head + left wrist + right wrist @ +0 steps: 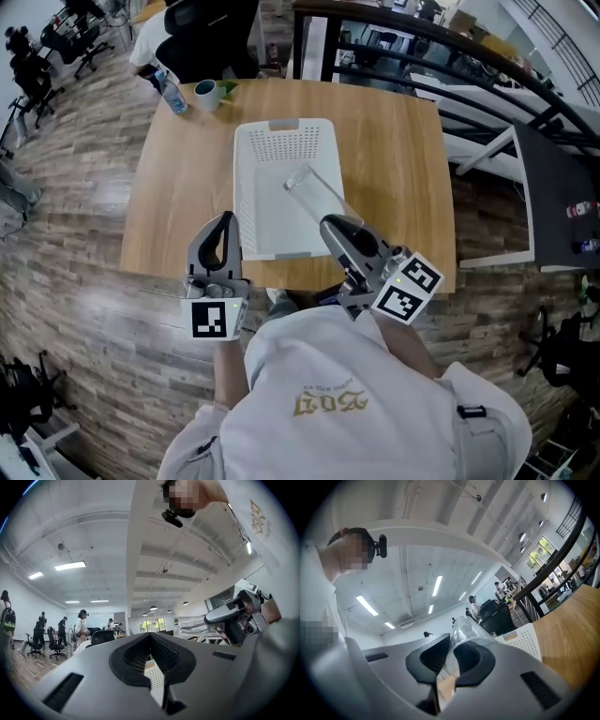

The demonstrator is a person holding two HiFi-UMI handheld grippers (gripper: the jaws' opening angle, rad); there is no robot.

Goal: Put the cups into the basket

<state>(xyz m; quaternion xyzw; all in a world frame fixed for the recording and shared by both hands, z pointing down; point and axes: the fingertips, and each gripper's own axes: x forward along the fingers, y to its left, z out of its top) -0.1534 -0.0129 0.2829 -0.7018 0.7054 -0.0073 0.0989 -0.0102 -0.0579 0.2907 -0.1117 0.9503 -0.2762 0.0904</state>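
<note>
Clamping a clear cup [312, 192] between its jaws, the right gripper [330, 223] tips it toward 11 o'clock over the basket [246, 178], seemingly to lay it inside, while the left gripper [225, 220], closed and empty, hangs at 7 o'clock.

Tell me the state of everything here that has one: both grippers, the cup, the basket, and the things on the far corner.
Left gripper: shut, empty.
Right gripper: shut on the clear cup.
Clear cup: held tilted over the basket, not released.
White basket: upright on the table, nothing else inside.
Mug: upright.
Bottle: standing beside the mug.
</note>
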